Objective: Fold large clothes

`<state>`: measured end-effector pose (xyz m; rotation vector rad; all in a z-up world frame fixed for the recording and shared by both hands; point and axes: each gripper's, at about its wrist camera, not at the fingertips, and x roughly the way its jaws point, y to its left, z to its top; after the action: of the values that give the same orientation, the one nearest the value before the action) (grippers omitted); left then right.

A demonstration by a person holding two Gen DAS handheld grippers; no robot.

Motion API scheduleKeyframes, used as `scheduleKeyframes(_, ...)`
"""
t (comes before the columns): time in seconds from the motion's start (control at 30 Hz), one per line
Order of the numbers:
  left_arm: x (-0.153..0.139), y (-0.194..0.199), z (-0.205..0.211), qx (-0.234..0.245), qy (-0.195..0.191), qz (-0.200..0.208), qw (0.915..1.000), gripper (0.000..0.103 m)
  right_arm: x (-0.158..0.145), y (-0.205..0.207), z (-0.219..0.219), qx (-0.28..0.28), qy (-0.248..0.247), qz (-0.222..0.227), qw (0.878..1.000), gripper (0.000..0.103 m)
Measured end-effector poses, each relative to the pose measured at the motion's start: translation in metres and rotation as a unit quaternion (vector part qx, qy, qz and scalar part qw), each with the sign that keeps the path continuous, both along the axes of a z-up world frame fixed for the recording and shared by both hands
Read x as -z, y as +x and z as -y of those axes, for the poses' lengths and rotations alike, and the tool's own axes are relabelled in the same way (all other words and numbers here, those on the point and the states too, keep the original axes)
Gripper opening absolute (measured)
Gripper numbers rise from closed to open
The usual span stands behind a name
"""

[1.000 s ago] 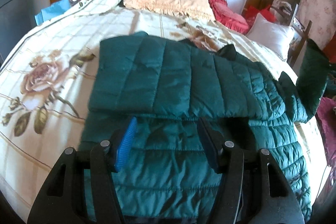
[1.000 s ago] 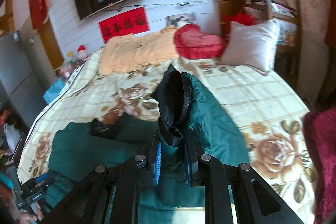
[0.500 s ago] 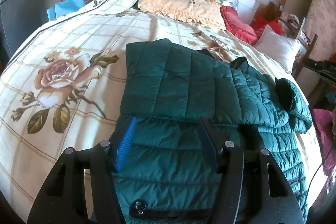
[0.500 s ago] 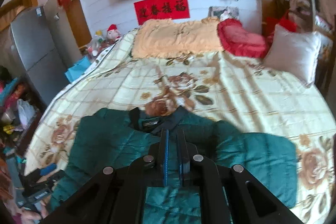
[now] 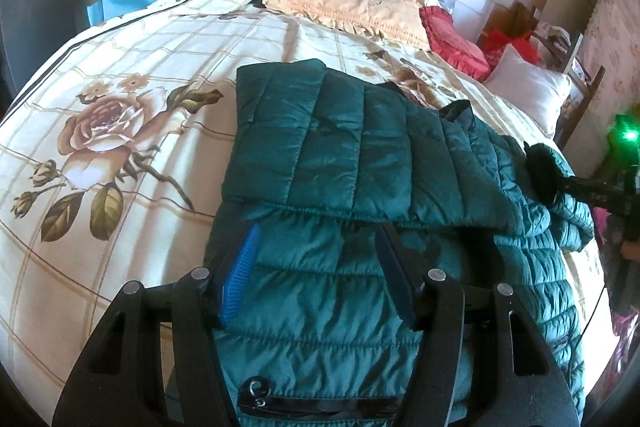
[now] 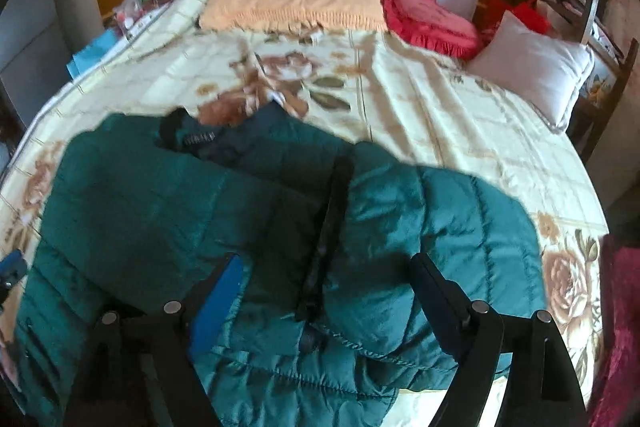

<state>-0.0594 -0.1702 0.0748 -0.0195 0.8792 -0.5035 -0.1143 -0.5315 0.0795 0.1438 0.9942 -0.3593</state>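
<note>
We saw the dark green quilted puffer jacket (image 5: 340, 155) lying on the bed's cream rose-print bedspread (image 5: 120, 75). Our left tool (image 5: 316, 263) hovered half-open, gripping nothing. Our right tool (image 6: 324, 287) was opening over a folded sleeve (image 6: 432, 227), pads clear. A white pillow (image 6: 532, 67) lay well apart.

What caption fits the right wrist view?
Right gripper opening above dark green quilted puffer jacket on floral bedspread.
</note>
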Motion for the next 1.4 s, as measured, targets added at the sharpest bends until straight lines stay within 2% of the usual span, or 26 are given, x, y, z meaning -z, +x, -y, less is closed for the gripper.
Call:
scheduleKeyframes(0.13, 0.001, -0.003, 0.003, 0.004, 0.006, 0.003, 1.0000, 0.060, 0.027, 0.007, 0.002, 0.011, -0.023, -0.037, 0.999, 0.083)
scheduleKeyframes(0.2, 0.003, -0.002, 0.002, 0.002, 0.007, 0.001, 1.0000, 0.060, 0.034, 0.007, 0.004, 0.020, -0.027, -0.035, 0.999, 0.083)
scheduleKeyframes(0.27, 0.005, -0.001, 0.001, -0.001, 0.007, -0.004, 1.0000, 0.060, 0.035, 0.005, 0.007, 0.028, -0.019, -0.022, 0.999, 0.068)
scheduleKeyframes(0.3, 0.006, -0.001, 0.000, -0.001, 0.007, -0.006, 1.0000, 0.060, 0.035, 0.004, 0.010, 0.032, -0.019, -0.020, 0.999, 0.052)
scheduleKeyframes(0.37, 0.007, -0.002, -0.001, -0.002, 0.005, -0.009, 0.9999, 0.060, 0.034, 0.001, 0.017, 0.034, 0.001, -0.009, 0.999, 0.043)
scheduleKeyframes(0.43, 0.008, -0.003, -0.001, -0.002, 0.004, -0.008, 1.0000, 0.060, 0.033, -0.006, 0.026, 0.038, 0.023, -0.001, 0.999, 0.022)
scheduleKeyframes(0.47, 0.008, -0.002, -0.001, -0.002, 0.006, -0.008, 1.0000, 0.060, 0.031, -0.008, 0.029, 0.040, 0.029, 0.005, 0.999, 0.019)
scheduleKeyframes(0.63, 0.008, -0.005, -0.001, 0.000, 0.002, -0.010, 1.0000, 0.060, 0.009, -0.025, 0.026, 0.037, 0.032, 0.045, 0.998, 0.016)
scheduleKeyframes(0.9, -0.001, -0.014, 0.004, 0.006, -0.006, -0.001, 1.0000, 0.060, -0.044, -0.033, -0.001, 0.003, 0.039, 0.108, 0.993, 0.015)
scheduleKeyframes(1.07, -0.006, -0.013, 0.000, 0.003, -0.016, 0.000, 0.9999, 0.060, -0.071, -0.021, -0.030, -0.036, 0.069, 0.133, 0.988, 0.014)
scheduleKeyframes(1.33, -0.013, -0.012, -0.015, -0.006, -0.033, 0.002, 0.9994, 0.059, -0.085, 0.013, -0.079, -0.091, 0.125, 0.152, 0.976, 0.014)
scheduleKeyframes(1.4, -0.015, -0.011, -0.018, -0.009, -0.037, 0.003, 0.9993, 0.059, -0.088, 0.025, -0.093, -0.105, 0.150, 0.159, 0.970, 0.014)
